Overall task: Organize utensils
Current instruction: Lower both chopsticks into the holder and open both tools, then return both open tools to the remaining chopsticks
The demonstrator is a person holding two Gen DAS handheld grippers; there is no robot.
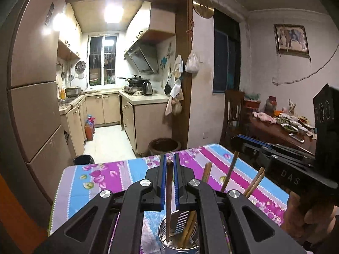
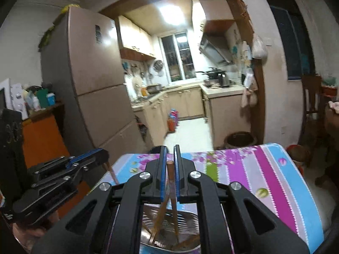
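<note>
Two hand-held grippers over a table [image 1: 101, 175] draped in a floral striped cloth, with a kitchen beyond the doorway. The left gripper [image 1: 170, 158] has its blue-lined jaws clamped on a dark brown chopstick [image 1: 168, 194], which stands nearly upright with its lower end inside a ribbed metal utensil cup [image 1: 169, 243] directly beneath. The right gripper [image 2: 170, 154] is likewise clamped on a reddish-brown chopstick [image 2: 172, 190], whose lower end reaches into the same cup [image 2: 190, 222] (its rim is blurred in this view). Several lighter chopsticks [image 1: 187, 226] already lean inside the cup. From the left wrist view the right gripper appears at the right, just beside the left one, a hand [image 1: 305, 216] around its handle.
</note>
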